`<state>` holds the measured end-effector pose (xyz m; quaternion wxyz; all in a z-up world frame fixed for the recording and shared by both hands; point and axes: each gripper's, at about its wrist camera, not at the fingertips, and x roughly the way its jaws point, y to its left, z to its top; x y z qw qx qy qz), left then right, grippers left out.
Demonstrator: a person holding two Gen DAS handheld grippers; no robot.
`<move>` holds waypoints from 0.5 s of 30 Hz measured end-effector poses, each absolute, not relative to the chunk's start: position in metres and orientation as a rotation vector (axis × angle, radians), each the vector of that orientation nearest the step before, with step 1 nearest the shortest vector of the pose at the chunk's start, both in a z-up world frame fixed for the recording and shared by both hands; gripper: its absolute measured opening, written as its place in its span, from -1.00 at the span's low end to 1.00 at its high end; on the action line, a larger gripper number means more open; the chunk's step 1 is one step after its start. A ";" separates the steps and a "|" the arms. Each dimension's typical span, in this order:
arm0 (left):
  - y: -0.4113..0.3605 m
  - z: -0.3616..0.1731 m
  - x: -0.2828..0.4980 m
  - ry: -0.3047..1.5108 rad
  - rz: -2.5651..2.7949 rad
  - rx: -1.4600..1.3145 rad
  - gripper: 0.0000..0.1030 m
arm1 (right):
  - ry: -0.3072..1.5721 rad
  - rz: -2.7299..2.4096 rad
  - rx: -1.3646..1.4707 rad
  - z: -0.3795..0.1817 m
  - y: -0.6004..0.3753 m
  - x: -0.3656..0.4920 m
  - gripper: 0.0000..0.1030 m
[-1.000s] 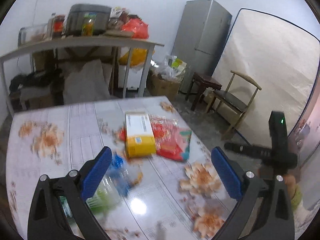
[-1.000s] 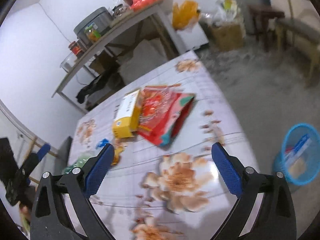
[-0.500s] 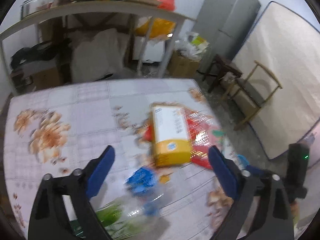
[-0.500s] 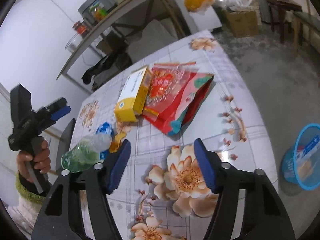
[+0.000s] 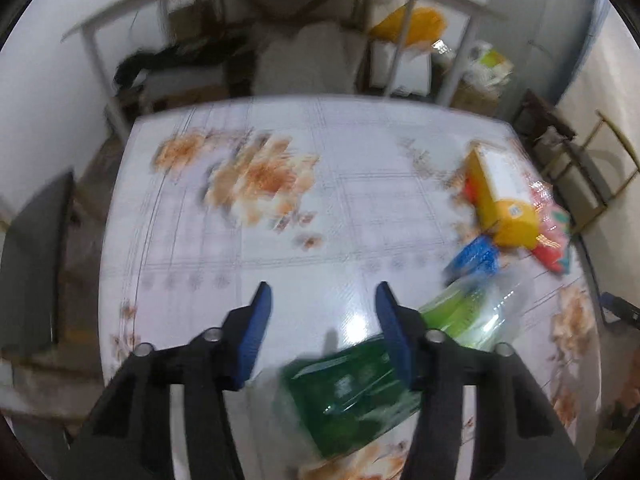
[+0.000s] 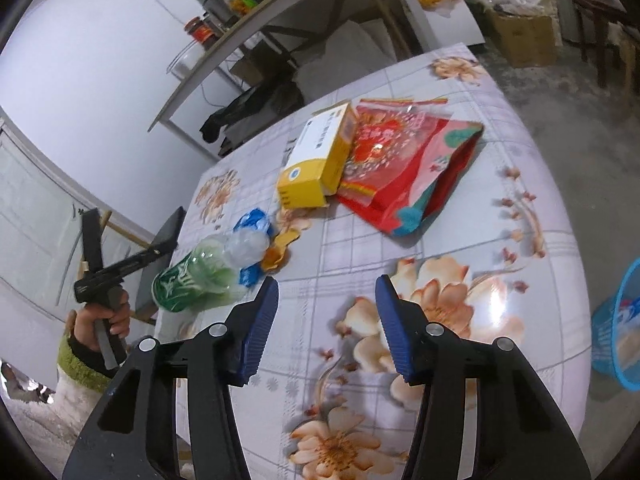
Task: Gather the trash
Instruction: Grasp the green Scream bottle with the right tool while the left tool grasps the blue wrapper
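Trash lies on a floral table (image 6: 460,240): a crushed green plastic bottle (image 6: 200,276), a blue wrapper (image 6: 250,222), orange scraps (image 6: 280,250), a yellow box (image 6: 320,158) and a red snack bag (image 6: 404,160). My right gripper (image 6: 326,320) is open and empty above the table's near part, right of the bottle. My left gripper (image 5: 322,334) is open and empty; the green bottle (image 5: 360,384) lies blurred by its right finger. The yellow box (image 5: 504,196), the blue wrapper (image 5: 476,256) and the red bag (image 5: 554,240) sit at the right.
A blue waste basket (image 6: 618,328) stands on the floor right of the table. A long shelf table (image 6: 260,12) with jars stands behind. A wooden chair (image 5: 592,184) is at the far right. A dark chair (image 5: 32,264) stands left of the table.
My left gripper swung left and down toward the table, so the trash shifted to its right. Both grippers' jaws have narrowed. My right gripper moved closer to the table.
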<state>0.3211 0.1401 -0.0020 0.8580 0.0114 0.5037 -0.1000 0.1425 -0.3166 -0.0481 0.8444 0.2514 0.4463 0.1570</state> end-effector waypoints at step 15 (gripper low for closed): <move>0.103 -0.012 0.221 1.079 -0.468 -0.141 -0.19 | 1.043 0.537 0.597 -0.054 -0.220 0.166 0.39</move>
